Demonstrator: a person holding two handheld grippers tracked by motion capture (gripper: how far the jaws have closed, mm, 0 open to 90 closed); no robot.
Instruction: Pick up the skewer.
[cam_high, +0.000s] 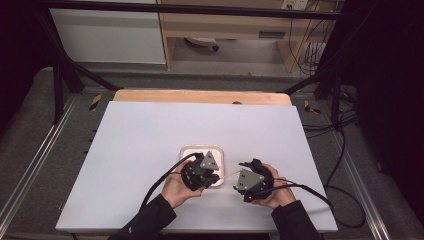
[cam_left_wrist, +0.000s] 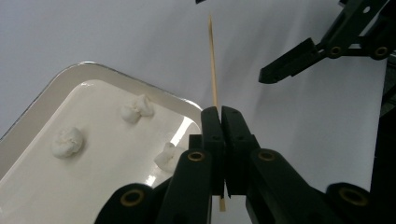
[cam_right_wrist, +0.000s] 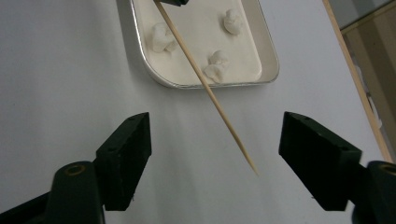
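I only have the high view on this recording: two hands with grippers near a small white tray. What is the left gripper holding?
Observer: The left gripper is shut on a thin wooden skewer, pointed toward the right gripper.
Operator: Has the right one grabbed it?
Observer: No. Its jaws stand wide apart with the skewer's tip between them, untouched.
Operator: Anything in the tray?
Observer: The tray holds small white lumps, like marshmallows; none is on the skewer.
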